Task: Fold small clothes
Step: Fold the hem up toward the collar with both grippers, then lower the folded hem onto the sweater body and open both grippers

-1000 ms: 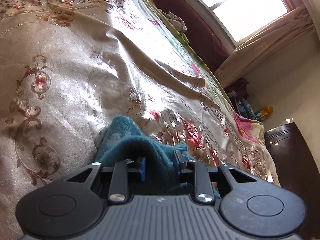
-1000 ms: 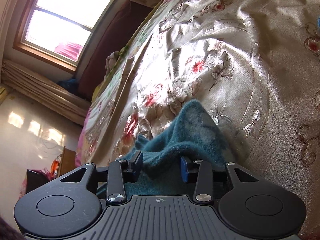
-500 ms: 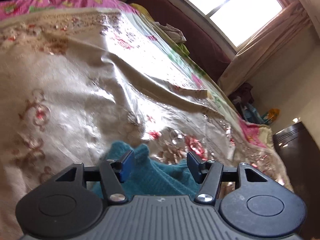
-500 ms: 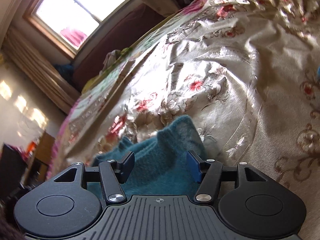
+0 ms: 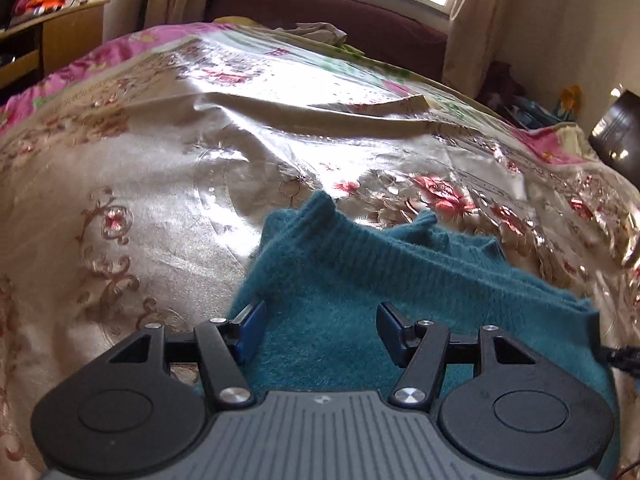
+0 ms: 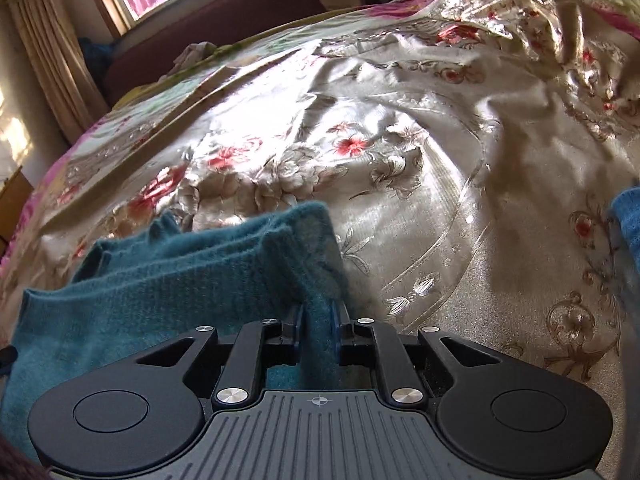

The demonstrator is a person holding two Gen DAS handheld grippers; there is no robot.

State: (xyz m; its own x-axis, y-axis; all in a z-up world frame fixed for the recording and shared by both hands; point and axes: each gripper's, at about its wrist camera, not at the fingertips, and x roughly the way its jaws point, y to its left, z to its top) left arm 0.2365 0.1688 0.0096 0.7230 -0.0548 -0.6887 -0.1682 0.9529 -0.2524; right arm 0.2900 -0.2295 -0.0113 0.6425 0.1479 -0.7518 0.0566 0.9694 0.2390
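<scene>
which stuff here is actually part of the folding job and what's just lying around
Part of the job:
- teal knit garment
- right gripper, shut on its edge
- left gripper, open over it

Lying about:
- crumpled cloth near the window
- blue knit item
- dark cabinet

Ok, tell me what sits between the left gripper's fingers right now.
In the left wrist view, the teal knitted garment lies between the fingers of the left gripper, which stand apart and do not press it.
</scene>
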